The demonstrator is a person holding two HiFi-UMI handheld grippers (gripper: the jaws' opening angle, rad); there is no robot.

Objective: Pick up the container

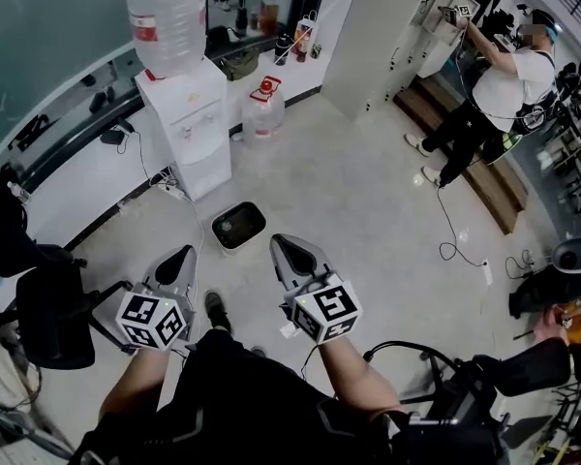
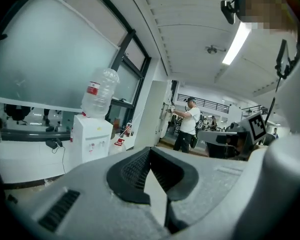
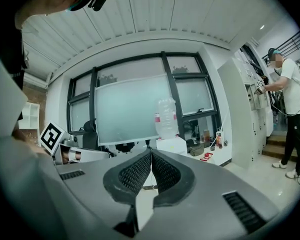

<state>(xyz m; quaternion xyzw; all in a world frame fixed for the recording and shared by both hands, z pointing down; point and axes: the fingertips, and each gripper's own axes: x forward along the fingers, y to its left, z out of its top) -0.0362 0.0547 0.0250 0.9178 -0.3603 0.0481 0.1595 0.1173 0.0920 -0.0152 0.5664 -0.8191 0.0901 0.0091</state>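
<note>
Item 1. Container (image 1: 238, 226): small square bin with a pale rim and a dark inside. It stands upright on the floor (image 1: 368, 192), just in front of the foot of the water dispenser. In the head view it lies beyond and between the two tool tips, clear of both, with nothing touching it.

Item 2. Left tool (image 2: 150, 150): the ribbed black pads are pressed together at the tips, with nothing between them. It is held off the floor and points nearly level towards the dispenser side of the room. It is short of the container and to its left in the head view.

Item 3. Right tool (image 3: 151, 152): the pads meet at the tips in the same way, and it carries nothing. It is held beside the left tool, level with it, and short of the container on its right.

Item 4. Water dispenser (image 1: 189, 129): white cabinet against the low ledge under the windows. A large clear bottle (image 1: 167, 17) with a red label is upended on top.

Item 5. Jug (image 1: 263, 112): clear, with a red cap, on the floor just right of the dispenser.

Item 6. Chair (image 1: 48, 313): black, at the left edge of the head view.

Item 7. Person (image 1: 499, 80): white top and dark trousers, standing well apart at the far right, facing tall white cabinets.
</note>
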